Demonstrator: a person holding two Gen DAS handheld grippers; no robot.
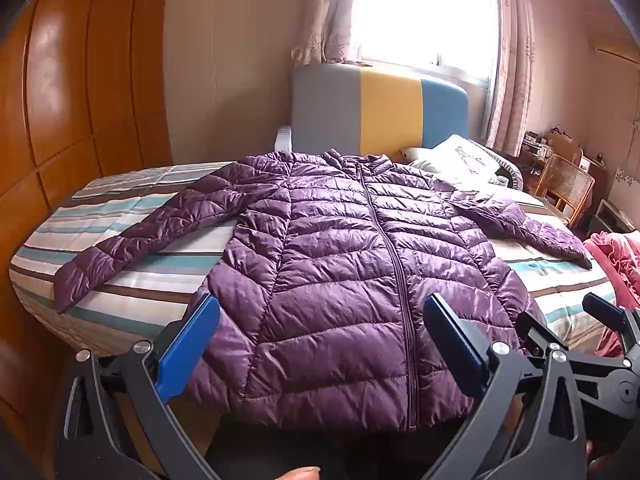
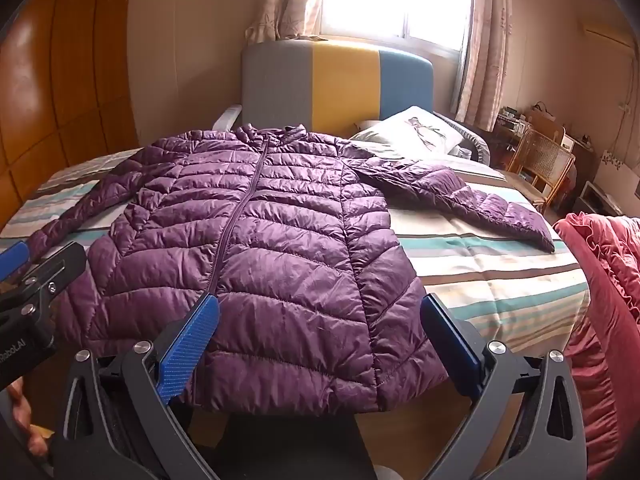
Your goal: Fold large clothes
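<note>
Across the striped bed point(image 1: 140, 280), purple jacket point(image 1: 340, 260) hem overhangs the near edge.

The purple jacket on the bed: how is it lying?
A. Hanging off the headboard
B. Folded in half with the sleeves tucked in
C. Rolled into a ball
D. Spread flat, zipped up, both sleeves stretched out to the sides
D: the jacket lies flat on the striped bed, zipper closed, each sleeve reaching out sideways.
</note>
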